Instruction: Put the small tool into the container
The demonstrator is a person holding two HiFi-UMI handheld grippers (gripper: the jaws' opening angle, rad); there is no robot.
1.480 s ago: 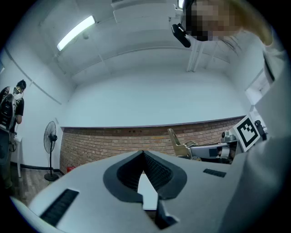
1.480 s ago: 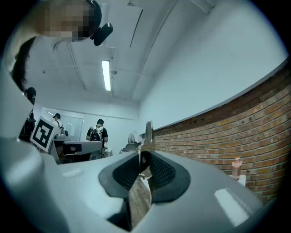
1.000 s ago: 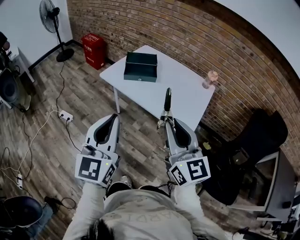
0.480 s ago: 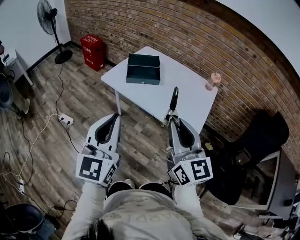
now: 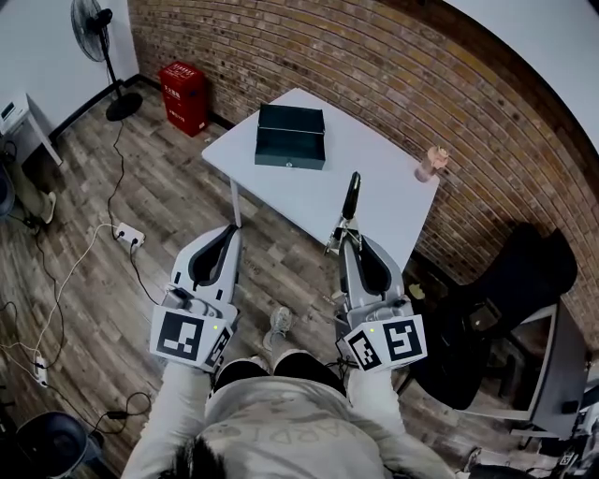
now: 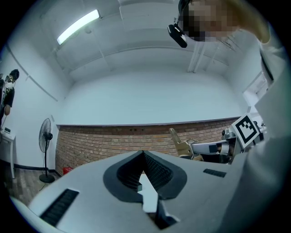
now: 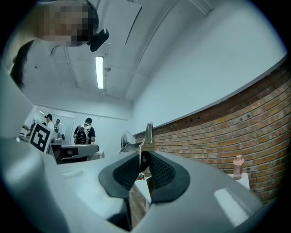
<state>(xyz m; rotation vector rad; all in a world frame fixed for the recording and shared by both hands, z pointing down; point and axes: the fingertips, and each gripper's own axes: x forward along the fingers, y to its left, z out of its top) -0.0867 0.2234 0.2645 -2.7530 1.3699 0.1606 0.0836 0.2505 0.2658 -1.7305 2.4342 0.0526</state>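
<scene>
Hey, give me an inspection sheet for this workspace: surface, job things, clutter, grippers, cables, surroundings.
Surface: white table on a wood floor.
Job's things: dark container on the table's far side; small tool not yet in it.
Clutter: pink bottle at the table's right corner.
Grippers: right gripper shut on the small tool; left gripper shut, empty.
Cables: white cable and power strip on the floor.
Surroundings: brick wall, fan, red box, black chair.

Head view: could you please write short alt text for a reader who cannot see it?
Seen from above, a person's right tool grips a small black-handled implement, pointing toward a white table that bears a dark box. The left tool holds nothing; a brick wall stands behind the table.
</scene>
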